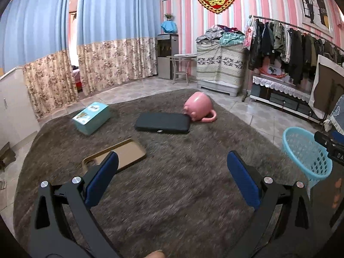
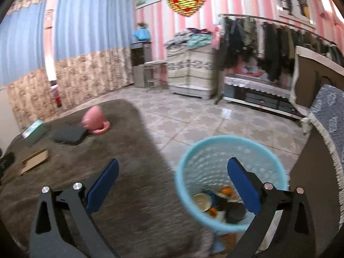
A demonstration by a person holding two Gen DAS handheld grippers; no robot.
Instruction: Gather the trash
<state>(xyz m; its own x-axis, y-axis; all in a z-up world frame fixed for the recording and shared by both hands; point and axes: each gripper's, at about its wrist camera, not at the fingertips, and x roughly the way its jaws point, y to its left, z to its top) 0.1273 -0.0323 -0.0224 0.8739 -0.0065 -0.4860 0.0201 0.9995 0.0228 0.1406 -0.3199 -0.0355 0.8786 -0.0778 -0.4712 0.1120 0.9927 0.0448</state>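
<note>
Right wrist: right tool spread above basket; left tool empty.

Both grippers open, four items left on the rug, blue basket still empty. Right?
Not quite: the blue basket is not empty. The right wrist view looks down into it and shows trash at the bottom, including a round pale lid and orange bits. The rest holds: left gripper and right gripper are open, and four items lie on the rug.

1. I saw the box, pad and mug in a row on the rug.
2. The tray lay nearer me.
3. The basket stood right of the rug, trash inside.
</note>
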